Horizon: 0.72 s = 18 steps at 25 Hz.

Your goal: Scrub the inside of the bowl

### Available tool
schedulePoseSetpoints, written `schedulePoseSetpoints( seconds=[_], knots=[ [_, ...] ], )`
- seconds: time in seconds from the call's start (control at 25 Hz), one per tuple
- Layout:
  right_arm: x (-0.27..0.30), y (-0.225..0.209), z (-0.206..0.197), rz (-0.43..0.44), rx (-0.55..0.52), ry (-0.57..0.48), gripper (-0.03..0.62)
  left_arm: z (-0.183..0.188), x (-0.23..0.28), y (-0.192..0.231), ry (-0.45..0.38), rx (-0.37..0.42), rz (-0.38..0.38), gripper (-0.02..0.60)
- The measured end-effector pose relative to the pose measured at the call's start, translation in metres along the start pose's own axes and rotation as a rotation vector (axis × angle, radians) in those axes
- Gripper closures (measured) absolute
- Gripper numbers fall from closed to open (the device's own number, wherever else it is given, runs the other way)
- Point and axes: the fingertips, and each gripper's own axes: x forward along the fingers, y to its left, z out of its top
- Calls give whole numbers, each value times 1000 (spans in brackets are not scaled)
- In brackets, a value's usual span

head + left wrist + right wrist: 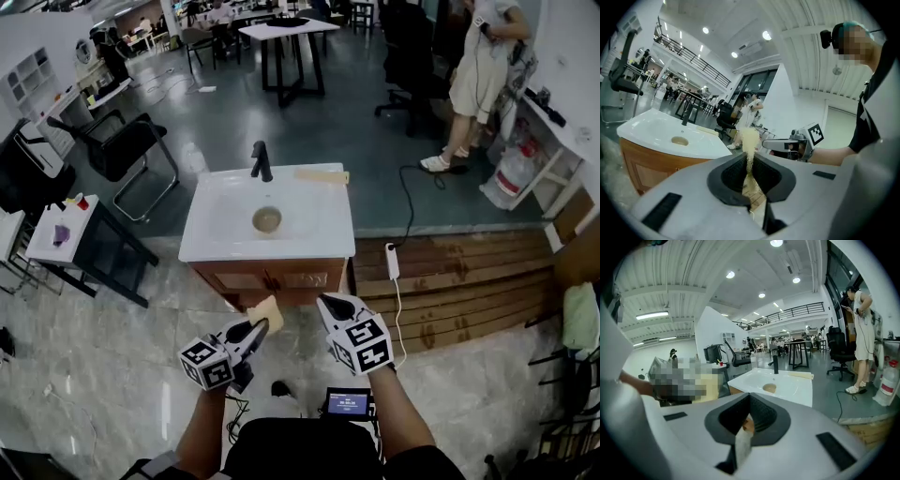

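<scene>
A tan bowl (267, 219) sits in the white sink basin (309, 230) on a wooden cabinet, well ahead of both grippers; it also shows as the bowl (679, 140) and the bowl (769, 388). Low in the head view, my left gripper (258, 328) is shut on a yellow sponge (267, 311), which stands up between the jaws as the sponge (750, 140). Beside it on the right, my right gripper (336, 306) is shut with nothing in it; its jaws (746, 423) meet in the right gripper view. Both grippers hang in the air short of the cabinet.
A black faucet (261, 161) stands at the basin's back, with a pale strip (322, 175) beside it. A power strip and cable (392, 262) lie on wooden decking (459, 281) to the right. A person (483, 66) stands far right. A black chair (122, 145) and a small table (66, 230) are at the left.
</scene>
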Motion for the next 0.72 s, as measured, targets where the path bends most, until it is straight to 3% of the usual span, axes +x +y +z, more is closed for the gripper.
schedulePoseSetpoints(
  seconds=[0.44,0.72],
  knots=[
    [-56,8,-30,79,6,-28,586,-32,11,-66,-3,-2,0,557],
    [-73,11,-32,98,5,-43,586,-30,15,-82,-19,4,-1,557]
  ],
)
